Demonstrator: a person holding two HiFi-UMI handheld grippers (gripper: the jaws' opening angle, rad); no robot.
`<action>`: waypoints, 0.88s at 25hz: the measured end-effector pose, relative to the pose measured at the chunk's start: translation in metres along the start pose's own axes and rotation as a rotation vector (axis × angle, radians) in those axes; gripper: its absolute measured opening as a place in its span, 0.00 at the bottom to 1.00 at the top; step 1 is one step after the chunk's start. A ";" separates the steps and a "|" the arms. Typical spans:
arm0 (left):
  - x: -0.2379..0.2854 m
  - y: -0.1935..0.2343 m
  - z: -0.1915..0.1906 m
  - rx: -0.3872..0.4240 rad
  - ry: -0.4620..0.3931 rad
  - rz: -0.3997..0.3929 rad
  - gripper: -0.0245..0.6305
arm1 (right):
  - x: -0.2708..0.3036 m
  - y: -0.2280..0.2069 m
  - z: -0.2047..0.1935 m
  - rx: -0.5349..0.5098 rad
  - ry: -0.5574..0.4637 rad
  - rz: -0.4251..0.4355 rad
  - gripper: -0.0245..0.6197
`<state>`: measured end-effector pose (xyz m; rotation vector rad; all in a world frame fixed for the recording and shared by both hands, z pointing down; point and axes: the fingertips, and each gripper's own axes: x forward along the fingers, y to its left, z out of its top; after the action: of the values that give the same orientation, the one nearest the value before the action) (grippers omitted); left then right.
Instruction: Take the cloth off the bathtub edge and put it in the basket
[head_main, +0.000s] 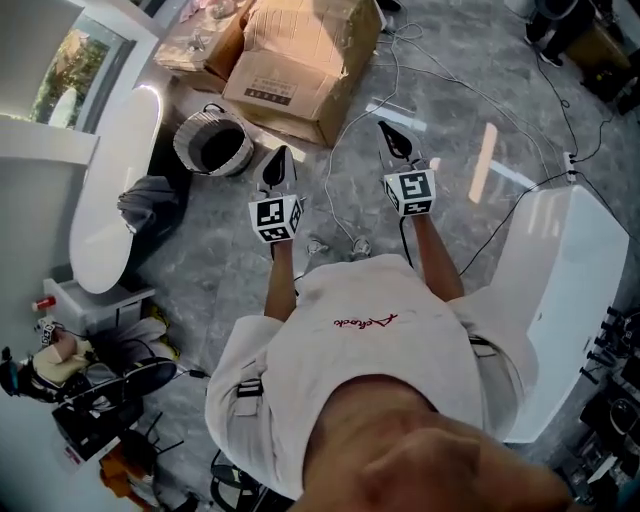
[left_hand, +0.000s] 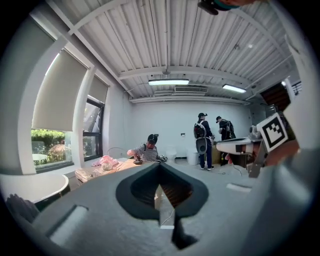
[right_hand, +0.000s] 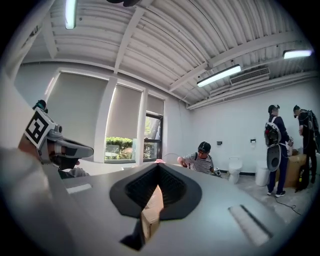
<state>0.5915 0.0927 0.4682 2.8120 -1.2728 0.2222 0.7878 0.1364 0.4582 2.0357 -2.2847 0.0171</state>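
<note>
Left gripper (head_main: 277, 167) closed, empty; cloth (head_main: 148, 200) on bathtub (head_main: 112, 150) edge, leftward.

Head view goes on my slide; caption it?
Left gripper and right gripper shut, empty; grey cloth draped over bathtub edge, basket nearby.

- Cardboard box (head_main: 300, 60): its far end is cut off by the head view's top edge.
- Basket (head_main: 213, 143): the interior is dark, so its contents cannot be told.
- Cloth (head_main: 148, 200): it drapes over the bathtub (head_main: 115, 190) and hides that stretch of rim.
- Bathtub, left gripper view (left_hand: 35, 185): only a strip of white rim shows, cut by the lens edge.
- White unit (head_main: 565, 290): its near side is hidden behind the person's shoulder.
- Person's head (head_main: 440, 470): a blurred mass that hides the floor beneath it.
- Seated person (left_hand: 147, 150): whatever the hands are working on is too small to tell.
- Standing person (right_hand: 307, 145): partly cut off by the lens edge.
</note>
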 end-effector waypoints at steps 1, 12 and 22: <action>-0.008 0.010 -0.005 -0.005 0.002 0.032 0.04 | 0.008 0.011 -0.002 -0.001 -0.002 0.032 0.05; -0.112 0.134 -0.032 -0.060 0.002 0.339 0.04 | 0.090 0.168 0.004 -0.024 -0.016 0.348 0.05; -0.214 0.241 -0.045 -0.100 -0.033 0.557 0.04 | 0.137 0.320 0.018 -0.057 -0.032 0.566 0.05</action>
<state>0.2665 0.0970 0.4766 2.3254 -1.9854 0.1233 0.4543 0.0363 0.4646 1.3098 -2.7567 -0.0454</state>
